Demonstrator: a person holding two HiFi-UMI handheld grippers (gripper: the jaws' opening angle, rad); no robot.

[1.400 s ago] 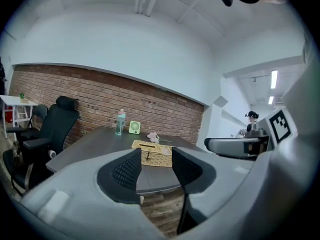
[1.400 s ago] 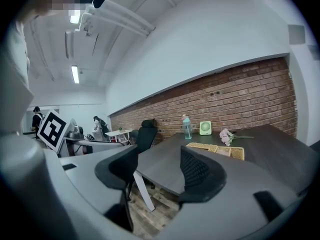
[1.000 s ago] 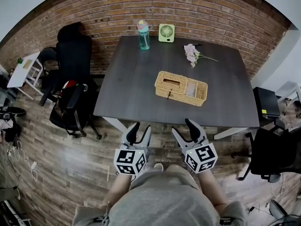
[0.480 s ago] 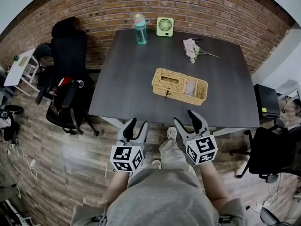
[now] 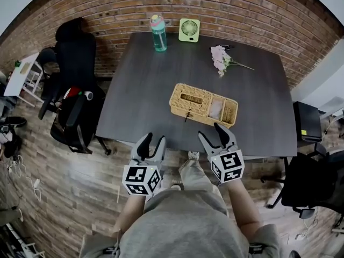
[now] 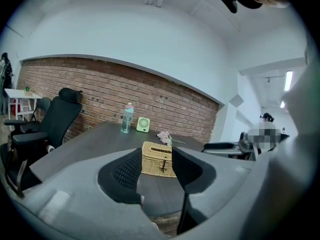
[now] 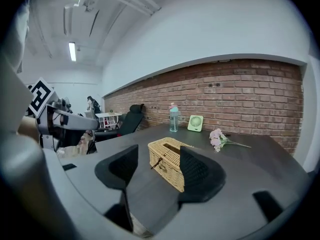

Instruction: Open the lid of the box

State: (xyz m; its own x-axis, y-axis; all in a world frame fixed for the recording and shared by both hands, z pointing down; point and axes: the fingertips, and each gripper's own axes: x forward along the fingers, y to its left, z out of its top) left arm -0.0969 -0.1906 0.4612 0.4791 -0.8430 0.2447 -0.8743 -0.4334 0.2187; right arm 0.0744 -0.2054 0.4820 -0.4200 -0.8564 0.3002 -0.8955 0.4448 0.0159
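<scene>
A woven wicker box (image 5: 203, 105) lies on the dark table (image 5: 145, 85), near its front edge. Its slotted lid (image 5: 191, 98) is down, and a small dark latch (image 5: 186, 114) hangs on the front wall. The box's right part shows open compartments. My left gripper (image 5: 151, 142) hovers open and empty just off the table's front edge, left of the box. On the other side, my right gripper (image 5: 212, 134) is open and empty, its tips at the table edge just in front of the box. The box (image 6: 159, 159) shows between the jaws in the left gripper view, and the box (image 7: 170, 168) likewise in the right gripper view.
At the table's far edge stand a water bottle (image 5: 158, 33) and a small green fan (image 5: 189, 29), with pink flowers (image 5: 219, 58) to their right. Black office chairs (image 5: 75, 52) and a bag (image 5: 75, 117) crowd the left side. Another chair (image 5: 312, 187) sits right.
The person has stepped towards the table. Both grippers have moved forward to its front edge, nearer the box. Their jaws stay open.
</scene>
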